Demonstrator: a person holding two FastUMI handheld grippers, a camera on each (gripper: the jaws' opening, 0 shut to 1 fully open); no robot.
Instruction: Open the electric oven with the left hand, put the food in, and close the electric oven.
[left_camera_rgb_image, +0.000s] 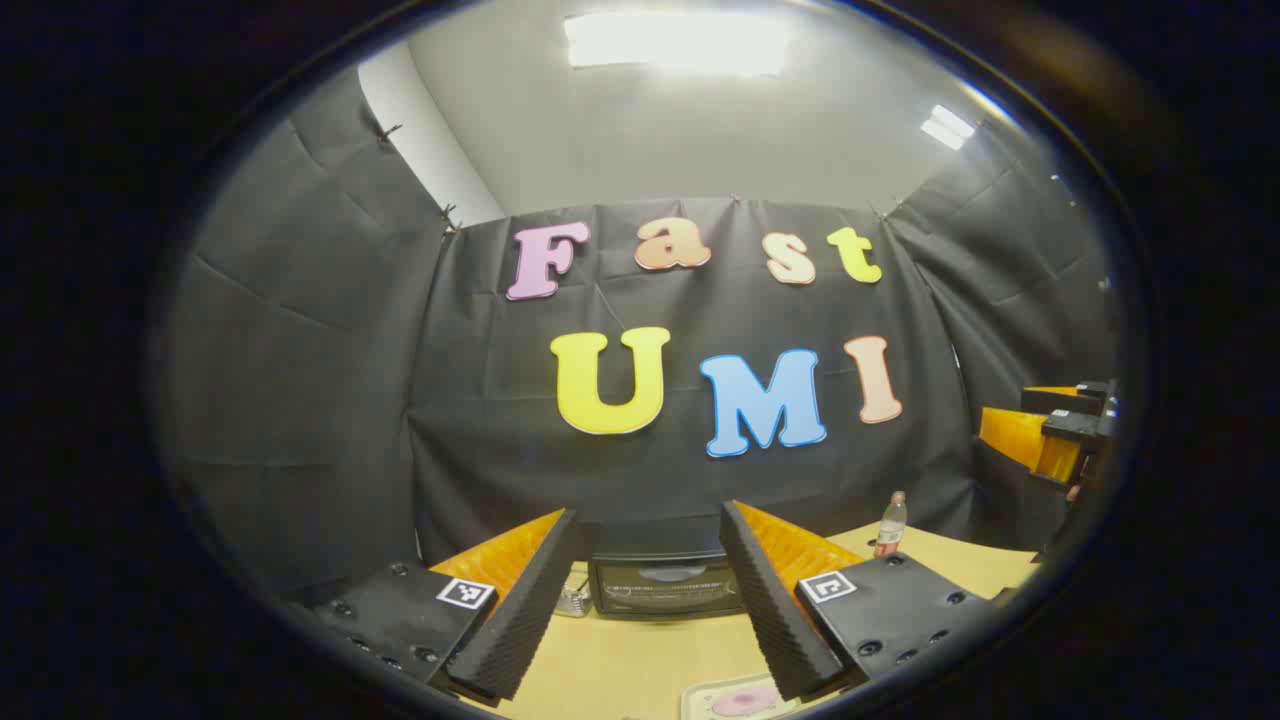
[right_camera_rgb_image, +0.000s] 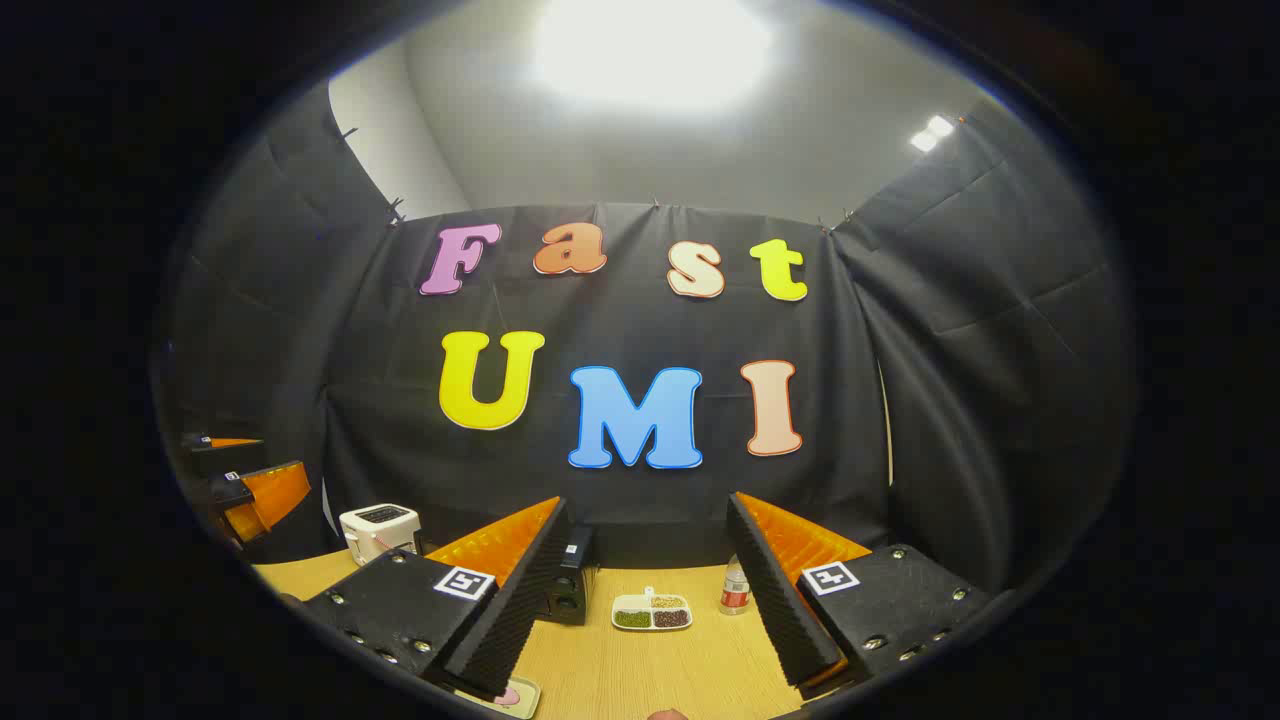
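**Both grippers open above the table, oven ahead of the left one**

In the left gripper view, the left gripper (left_camera_rgb_image: 648, 600) fills the bottom of the frame, its two fingers spread wide with nothing between them. Through the gap, at lower centre, sits the one oven (left_camera_rgb_image: 665, 584), door closed, on the table (left_camera_rgb_image: 620, 665). A small shiny thing just left of the oven is too small to tell. At the bottom edge, one plate (left_camera_rgb_image: 735, 700) carries a pink food item. One bottle (left_camera_rgb_image: 890, 524) stands at lower right, well apart from the oven. At the right edge the right gripper (left_camera_rgb_image: 1050, 430) hangs in the air.

In the right gripper view, the right gripper (right_camera_rgb_image: 650, 600) is likewise spread open and empty. Between its fingers lie one tray (right_camera_rgb_image: 652, 612) with three compartments of grains and the bottle (right_camera_rgb_image: 735, 590) just to its right. A black box with knobs (right_camera_rgb_image: 570, 580) stands beside the left finger, one toaster (right_camera_rgb_image: 378, 530) at lower left, and the left gripper (right_camera_rgb_image: 250, 495) at the left edge.
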